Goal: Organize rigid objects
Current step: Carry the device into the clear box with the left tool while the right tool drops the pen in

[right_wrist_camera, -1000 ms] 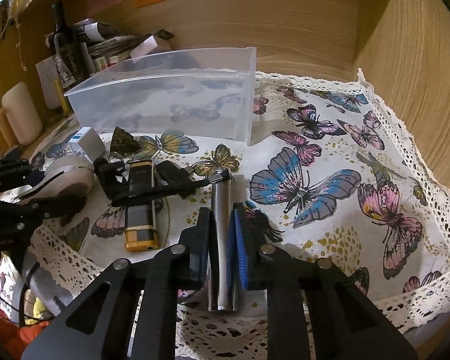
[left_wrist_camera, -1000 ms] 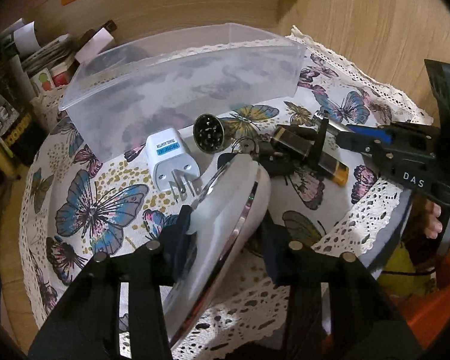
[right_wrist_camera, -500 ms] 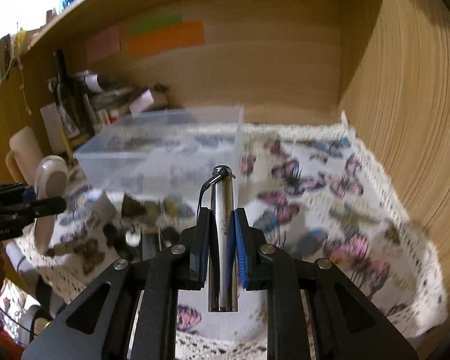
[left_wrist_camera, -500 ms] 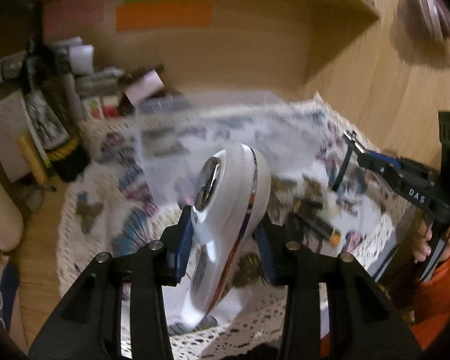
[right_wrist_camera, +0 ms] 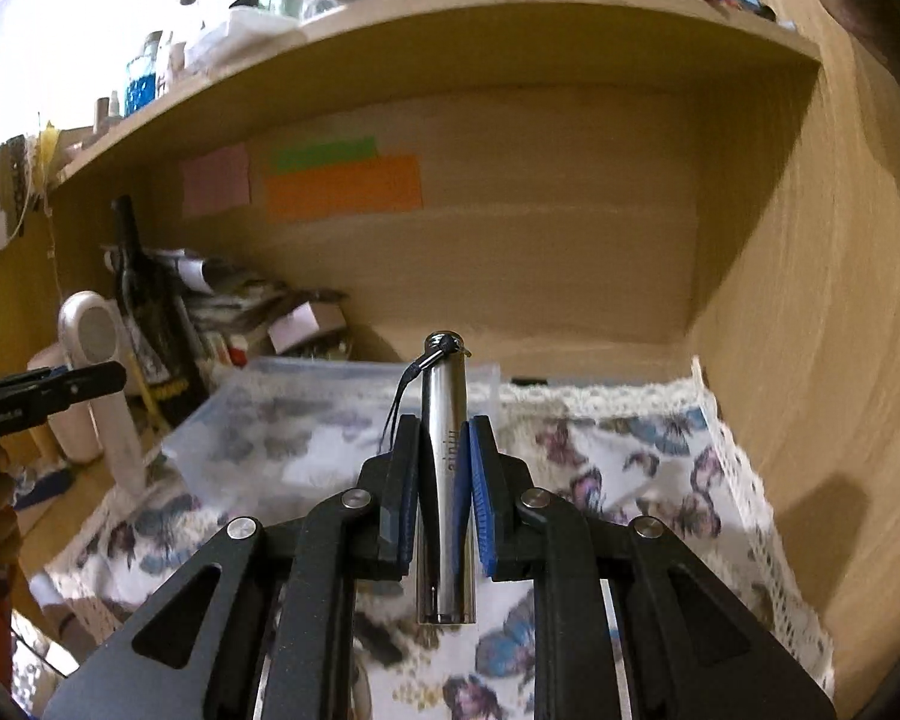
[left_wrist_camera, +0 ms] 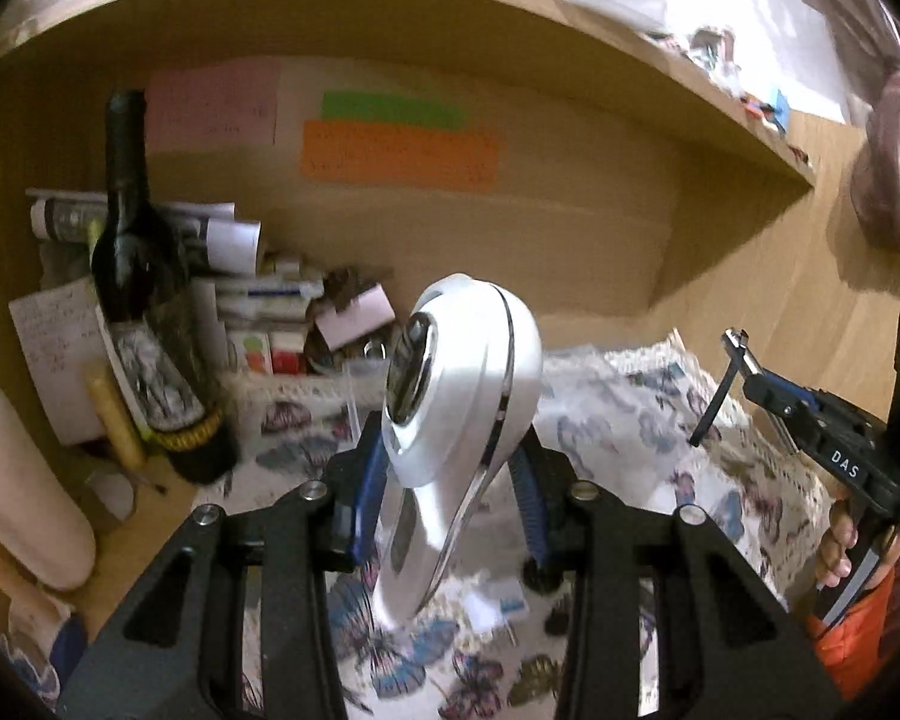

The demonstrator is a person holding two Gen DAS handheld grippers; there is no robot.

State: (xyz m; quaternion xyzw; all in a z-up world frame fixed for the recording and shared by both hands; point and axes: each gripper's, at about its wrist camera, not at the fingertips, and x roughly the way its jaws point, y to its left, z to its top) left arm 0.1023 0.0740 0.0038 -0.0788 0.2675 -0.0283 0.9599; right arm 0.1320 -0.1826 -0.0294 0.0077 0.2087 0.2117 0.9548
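Aloft, both loads held above butterfly-print lace-edged cloth (right_wrist_camera: pixel 660 468). L gripper (left_wrist_camera: pixel 450 492): jaws clamped on white glossy handheld device w/ chrome trim (left_wrist_camera: pixel 456 396), lower end blurred. R gripper (right_wrist_camera: pixel 444 492): jaws closed on silver metal cylinder w/ black cord (right_wrist_camera: pixel 444 450), engraving unreadable. Clear plastic bin (right_wrist_camera: pixel 330 420) beyond cylinder, motion-blurred, partly hidden. Dark wine bottle (left_wrist_camera: pixel 144 300) at rear left.

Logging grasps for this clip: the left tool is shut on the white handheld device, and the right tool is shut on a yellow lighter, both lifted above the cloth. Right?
Not quite. The right tool holds a silver metal cylinder with a black cord, not a yellow lighter; the right wrist view shows it. The left tool is indeed shut on the white handheld device, above the butterfly cloth.
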